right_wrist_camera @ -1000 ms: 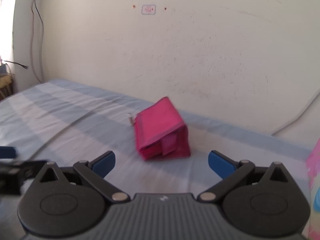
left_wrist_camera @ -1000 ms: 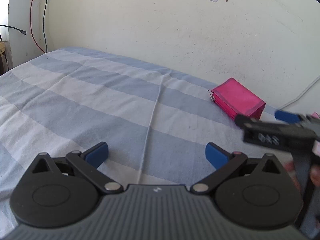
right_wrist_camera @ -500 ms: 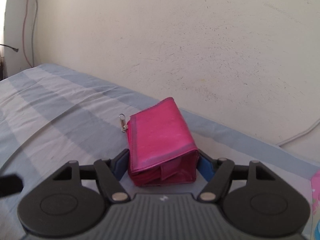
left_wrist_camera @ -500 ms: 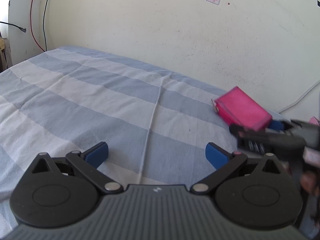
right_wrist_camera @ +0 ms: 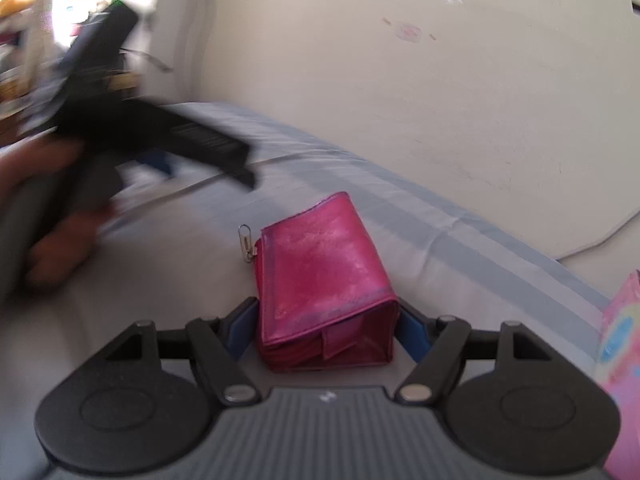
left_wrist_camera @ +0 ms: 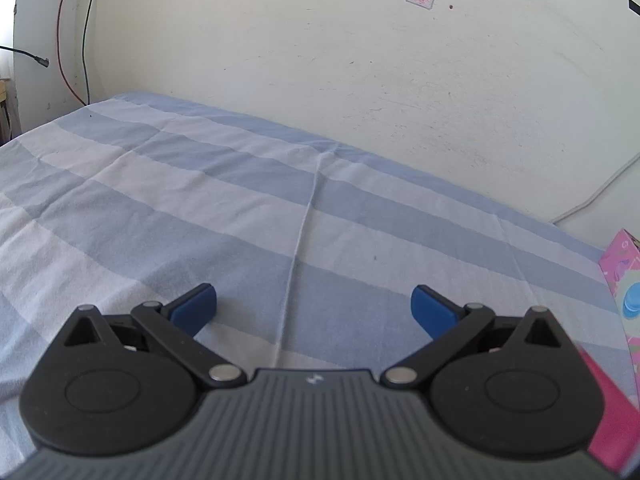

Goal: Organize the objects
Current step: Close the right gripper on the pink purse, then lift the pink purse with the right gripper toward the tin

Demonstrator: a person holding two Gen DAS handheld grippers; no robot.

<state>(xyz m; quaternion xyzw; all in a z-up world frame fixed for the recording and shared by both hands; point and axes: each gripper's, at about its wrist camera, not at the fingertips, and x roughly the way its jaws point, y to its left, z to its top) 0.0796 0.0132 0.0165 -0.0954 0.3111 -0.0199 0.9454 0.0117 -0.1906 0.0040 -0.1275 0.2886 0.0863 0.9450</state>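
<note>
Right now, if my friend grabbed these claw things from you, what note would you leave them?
Right claw: its blue pads sit against both sides of the folded pink fabric wallet, and the jaws are easing open a touch, so the grip may be loose.
Left claw: wide open, empty, over the blue-and-white striped bedsheet.
Pink patterned cardboard box: on the sheet, far right.
Done: wallet picked up.
Left: put the wallet in its spot, probably near the box.
</note>
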